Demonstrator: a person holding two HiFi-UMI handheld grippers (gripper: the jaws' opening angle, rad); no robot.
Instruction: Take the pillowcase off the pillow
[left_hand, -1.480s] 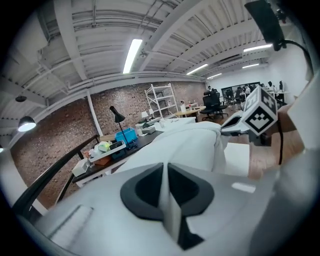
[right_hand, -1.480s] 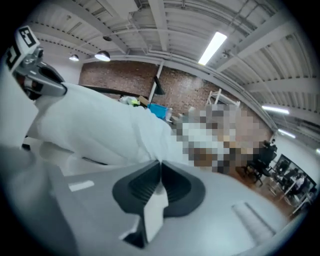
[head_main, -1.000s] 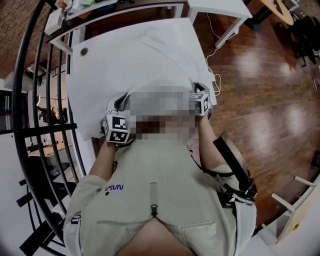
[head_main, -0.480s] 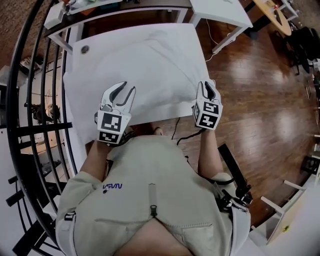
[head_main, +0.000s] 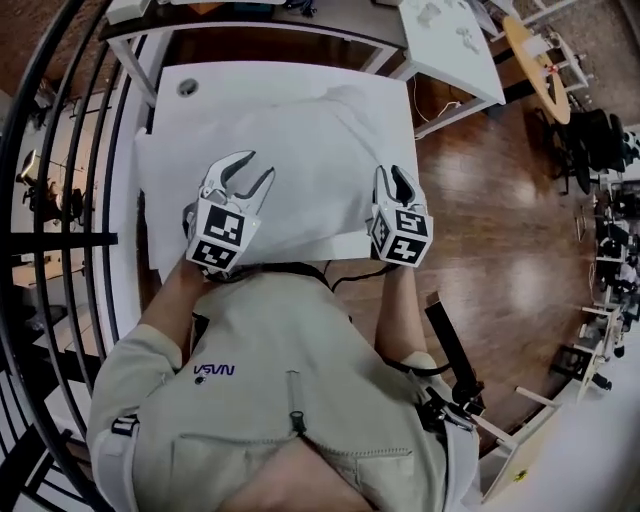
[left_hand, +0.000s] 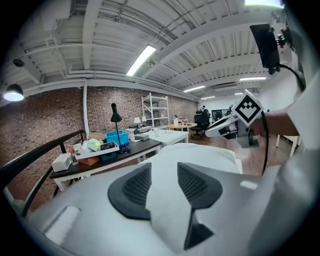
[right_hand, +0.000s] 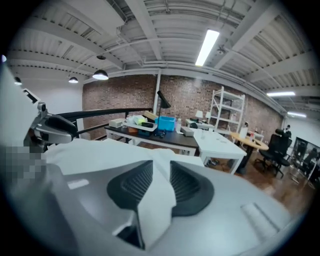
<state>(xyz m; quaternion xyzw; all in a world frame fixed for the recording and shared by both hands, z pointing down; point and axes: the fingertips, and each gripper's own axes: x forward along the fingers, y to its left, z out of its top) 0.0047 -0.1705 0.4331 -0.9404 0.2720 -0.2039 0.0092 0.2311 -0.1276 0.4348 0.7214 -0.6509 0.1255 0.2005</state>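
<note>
White fabric pillowcase (head_main: 300, 150) lies spread flat over the white rectangular table (head_main: 290, 75) in front of me, and a low bulge at its far right looks like the pillow inside. My left gripper (head_main: 255, 165) hangs over its near-left part, my right gripper (head_main: 391, 175) over its near-right corner. Both sets of jaws have just been opening and stand apart, nothing pinched. I judge I'm between grips. Next I must find the open end, pinch one layer and pin the pillow.
</note>
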